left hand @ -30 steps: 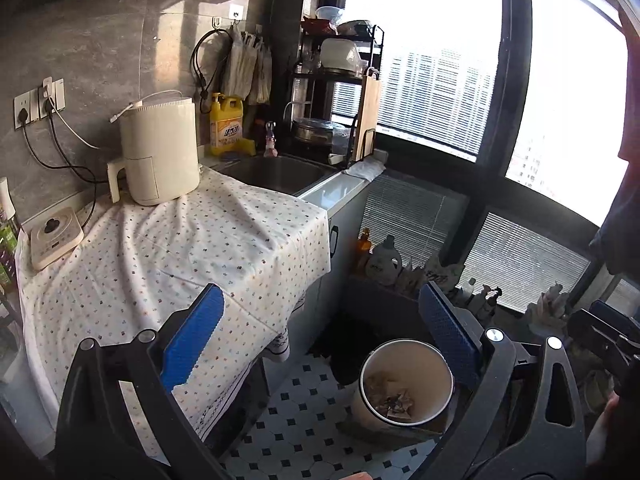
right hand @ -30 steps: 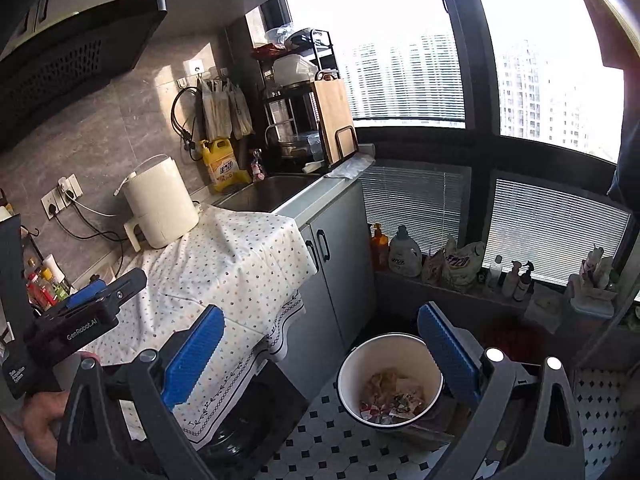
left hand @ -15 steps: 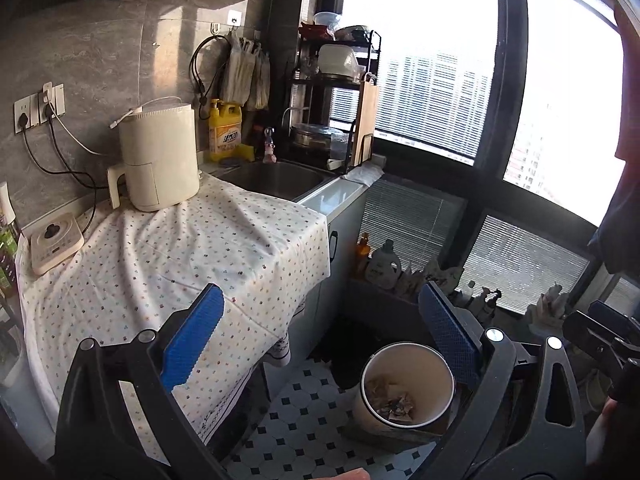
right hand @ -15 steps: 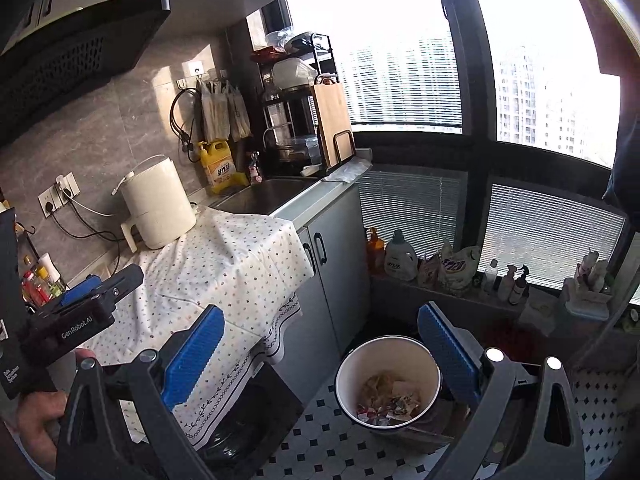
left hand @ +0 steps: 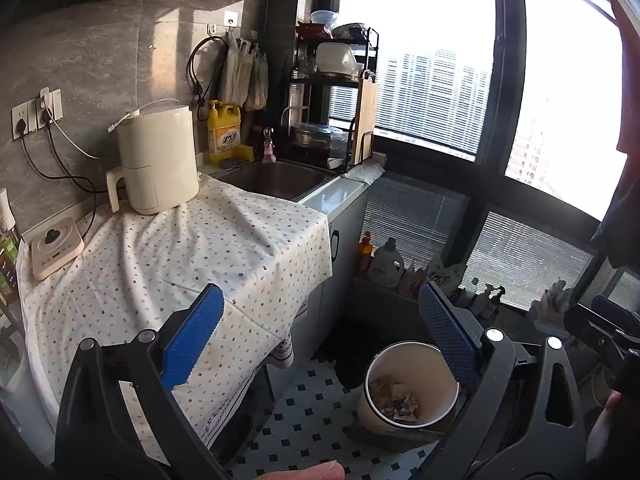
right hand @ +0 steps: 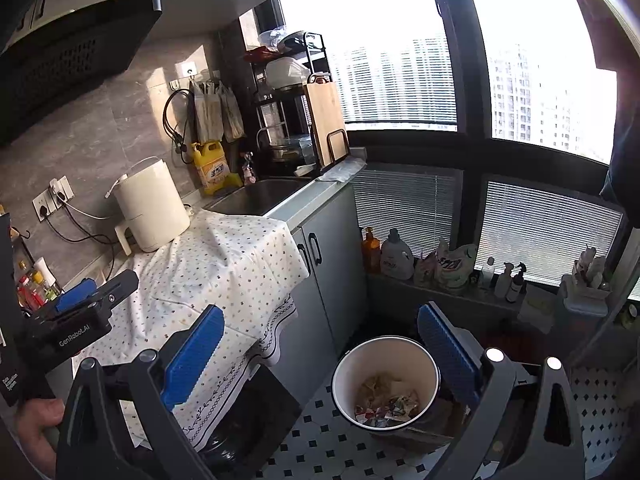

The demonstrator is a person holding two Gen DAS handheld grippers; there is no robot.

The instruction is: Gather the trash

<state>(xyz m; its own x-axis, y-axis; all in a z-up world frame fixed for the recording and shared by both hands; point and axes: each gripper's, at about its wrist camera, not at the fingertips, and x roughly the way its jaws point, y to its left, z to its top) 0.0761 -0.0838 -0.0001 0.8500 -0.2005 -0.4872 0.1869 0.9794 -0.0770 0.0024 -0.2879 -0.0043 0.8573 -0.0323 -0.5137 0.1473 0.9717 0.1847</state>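
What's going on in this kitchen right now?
A person holds two blue-padded grippers, the left gripper and the right gripper, both open and empty. They hover over a round white trash bin on the tiled floor, with wrappers already inside. The white dotted cloth covering the counter shows no trash.
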